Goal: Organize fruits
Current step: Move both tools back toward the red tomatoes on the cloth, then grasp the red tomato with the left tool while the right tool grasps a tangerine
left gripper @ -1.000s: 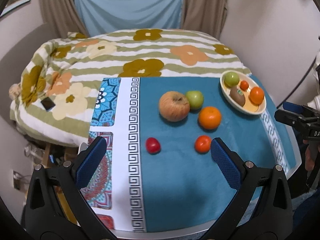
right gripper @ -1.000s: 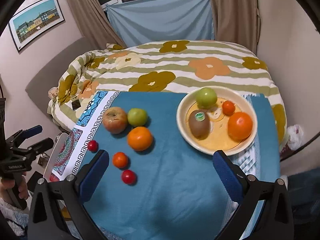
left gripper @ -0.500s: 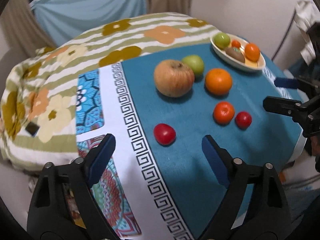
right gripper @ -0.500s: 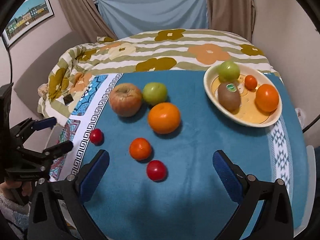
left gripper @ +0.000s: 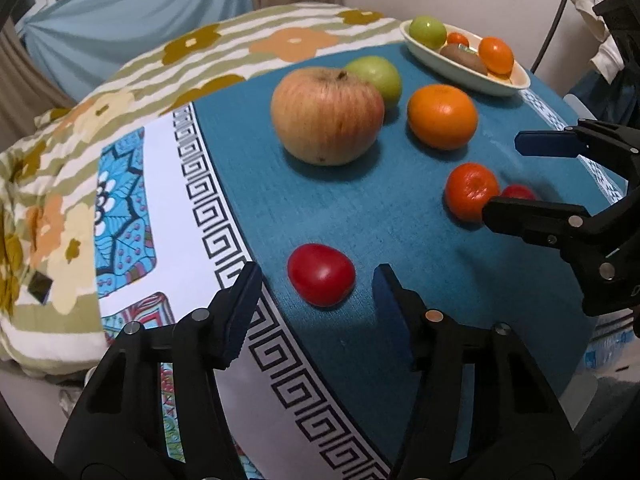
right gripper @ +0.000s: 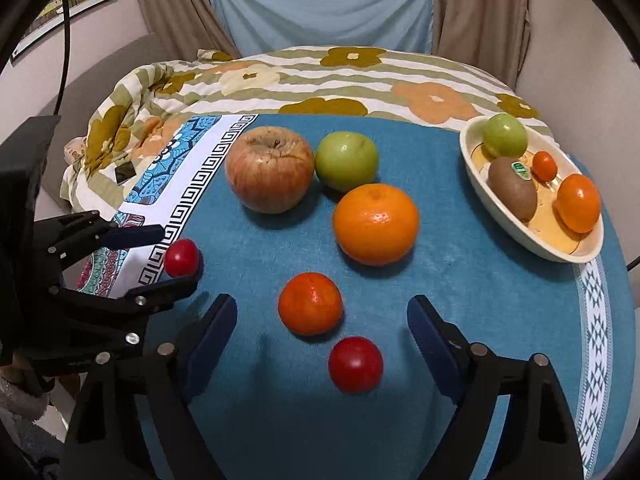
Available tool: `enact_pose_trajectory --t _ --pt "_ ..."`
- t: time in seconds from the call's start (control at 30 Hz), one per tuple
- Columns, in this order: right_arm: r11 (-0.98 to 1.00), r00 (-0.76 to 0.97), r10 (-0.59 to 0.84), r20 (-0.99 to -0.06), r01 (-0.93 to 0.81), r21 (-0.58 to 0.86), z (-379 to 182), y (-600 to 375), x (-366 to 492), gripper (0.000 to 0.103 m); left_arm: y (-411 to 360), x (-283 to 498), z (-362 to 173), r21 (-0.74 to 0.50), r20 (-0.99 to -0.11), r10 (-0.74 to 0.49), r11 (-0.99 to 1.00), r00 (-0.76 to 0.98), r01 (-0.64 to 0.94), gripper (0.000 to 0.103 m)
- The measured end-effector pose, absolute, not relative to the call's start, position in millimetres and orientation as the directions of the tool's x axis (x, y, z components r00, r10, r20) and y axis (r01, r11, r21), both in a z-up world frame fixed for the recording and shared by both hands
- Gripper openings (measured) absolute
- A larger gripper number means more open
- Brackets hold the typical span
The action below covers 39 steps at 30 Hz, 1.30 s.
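Blue-clothed worktop [right gripper: 480, 320] before a flowered bed: loose fruit, both grippers lowered over it.

Left gripper [left gripper: 316, 284] is closing, its pads either side of a red tomato [left gripper: 321, 274], not yet touching; right gripper [right gripper: 320, 320] narrows around a tangerine [right gripper: 310, 303] and second tomato [right gripper: 355, 364]. Tomatoes are probably light, smooth, bruisable: grip gently across the middle. Bowl [right gripper: 472, 168] sits far right.

Both tools look alike: the left gripper [left gripper: 316, 280] and the right gripper [right gripper: 322, 316] are matte black plastic frames with angular, open-sided arms. Round silver screws dot the joints. Each finger ends in a dark blue ribbed pad [left gripper: 240, 312]. Small pale lettering on the left one's side is unreadable.
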State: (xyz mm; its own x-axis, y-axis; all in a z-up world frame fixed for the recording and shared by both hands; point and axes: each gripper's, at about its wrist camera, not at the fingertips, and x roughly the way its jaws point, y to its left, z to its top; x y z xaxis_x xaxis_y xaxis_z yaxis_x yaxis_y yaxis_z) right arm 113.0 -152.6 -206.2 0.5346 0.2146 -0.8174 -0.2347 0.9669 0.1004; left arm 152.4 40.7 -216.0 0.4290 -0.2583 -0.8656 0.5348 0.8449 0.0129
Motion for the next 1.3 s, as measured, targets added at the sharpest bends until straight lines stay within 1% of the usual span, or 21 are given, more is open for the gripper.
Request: enact_pose_trajectory --t 0.07,0.17,0.27,0.33,0.37,0.4,0.63,0.7,0.87,0.97,1.3 --pt "0.965 0.534 0.217 -0.817 -0.245 0.096 -207 -152 114 0.079 40 154 -218 0.003 -0.866 -0.266 0.844 0.423 0.537 0.061" --pt "0.962 0.532 0.209 -0.821 -0.262 0.075 -209 -151 116 0.075 40 156 -222 0.006 -0.874 -0.258 0.842 0.411 0.539 0.052" --pt "0.959 0.526 0.219 -0.822 -0.269 0.084 -211 -152 118 0.074 41 154 -222 -0.004 -0.875 -0.264 0.843 0.406 0.538 0.052" --pt "0.957 0.519 0.226 -0.824 -0.277 0.088 -213 -151 119 0.071 41 154 -222 0.000 -0.875 -0.262 0.841 0.408 0.541 0.044" --pt "0.955 0.514 0.230 -0.827 -0.282 0.091 -214 -151 119 0.067 41 154 -221 -0.001 -0.874 -0.263 0.841 0.408 0.541 0.040" --pt "0.954 0.509 0.232 -0.829 -0.284 0.092 -215 -149 120 0.065 41 154 -220 0.000 -0.875 -0.261 0.842 0.407 0.539 0.040" --pt "0.947 0.494 0.251 -0.832 -0.304 0.105 -219 -145 122 0.061 44 152 -220 0.005 -0.875 -0.252 0.849 0.413 0.529 0.039" --pt "0.945 0.489 0.253 -0.835 -0.309 0.106 -220 -144 123 0.056 45 151 -219 0.004 -0.876 -0.248 0.854 0.415 0.520 0.039" --pt "0.939 0.473 0.264 -0.841 -0.324 0.113 -224 -142 123 0.047 49 148 -218 -0.008 -0.878 -0.241 0.870 0.412 0.493 0.039" --pt "0.937 0.463 0.261 -0.847 -0.331 0.108 -227 -141 123 0.036 51 145 -218 -0.010 -0.880 -0.236 0.877 0.412 0.481 0.039" --pt "0.930 0.472 0.302 -0.829 -0.337 0.147 -213 -150 121 0.036 52 141 -199 -0.019 -0.871 -0.224 0.904 0.437 0.426 0.039"
